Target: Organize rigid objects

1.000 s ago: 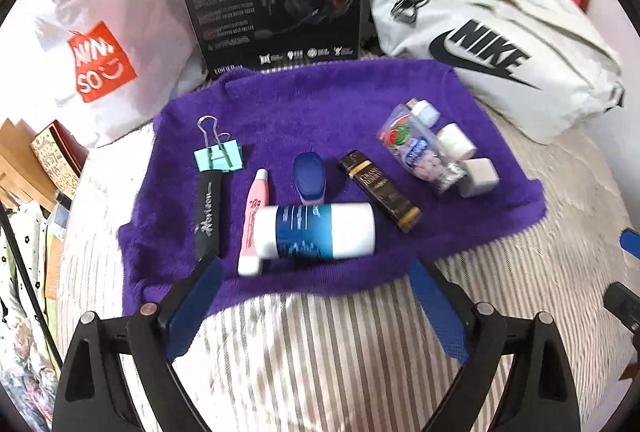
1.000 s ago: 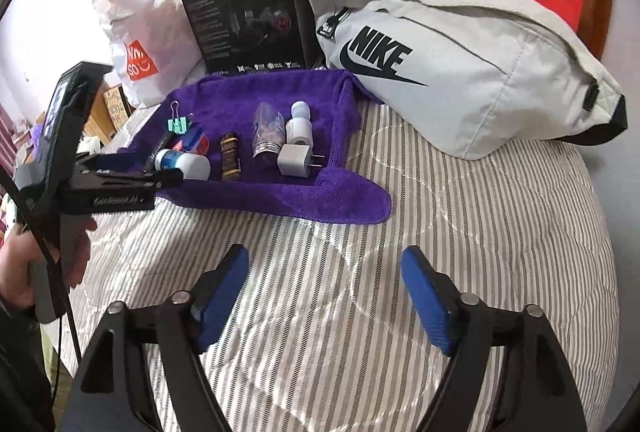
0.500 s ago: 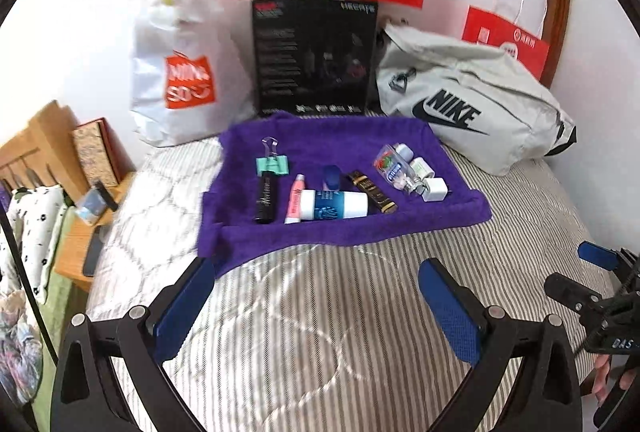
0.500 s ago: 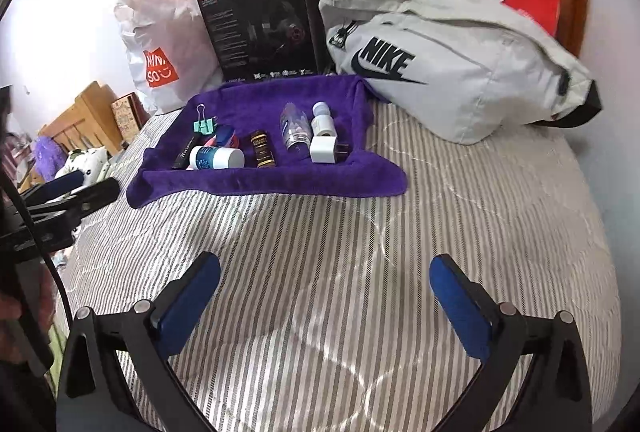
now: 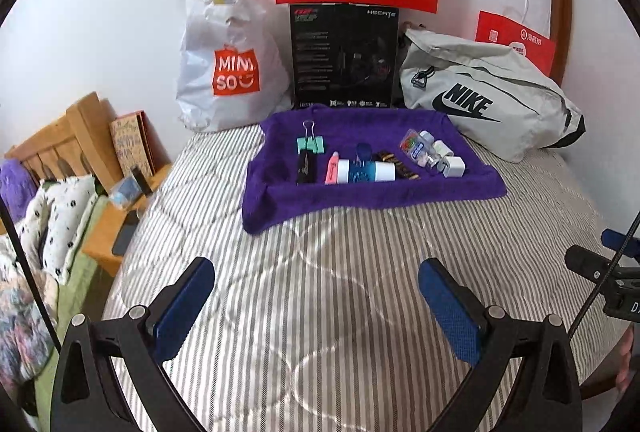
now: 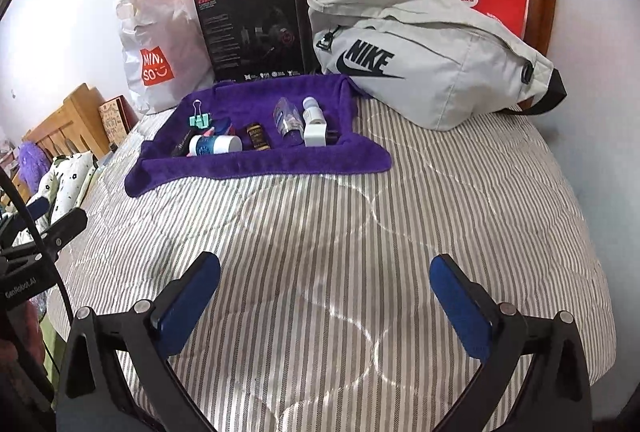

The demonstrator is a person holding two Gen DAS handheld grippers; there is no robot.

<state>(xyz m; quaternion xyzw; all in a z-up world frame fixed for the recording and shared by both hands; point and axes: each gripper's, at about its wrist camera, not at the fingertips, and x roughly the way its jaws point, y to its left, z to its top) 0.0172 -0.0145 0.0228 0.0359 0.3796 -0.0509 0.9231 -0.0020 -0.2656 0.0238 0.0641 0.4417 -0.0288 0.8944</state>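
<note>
A purple towel (image 5: 360, 199) (image 6: 256, 163) lies at the far side of the striped bed. On it lie a green binder clip (image 5: 310, 143) (image 6: 200, 118), a black tube (image 5: 306, 167), a pink tube (image 5: 332, 168), a white and blue bottle (image 5: 366, 171) (image 6: 214, 145), a dark brown box (image 5: 398, 164) (image 6: 257, 136), a clear pouch (image 5: 416, 149) (image 6: 287, 119) and a white charger (image 5: 454, 167) (image 6: 316, 133). My left gripper (image 5: 316, 306) is open and empty, well short of the towel. My right gripper (image 6: 326, 302) is open and empty too.
A grey Nike bag (image 5: 488, 99) (image 6: 432, 55), a black box (image 5: 344, 59) (image 6: 252, 31), a white Miniso bag (image 5: 228, 59) and red paper bags stand against the wall. A wooden bedside stand (image 5: 120, 191) and bedding lie at the left.
Both grippers have pulled back from the towel and risen, so the whole bed now shows. The objects on the towel have not moved.
</note>
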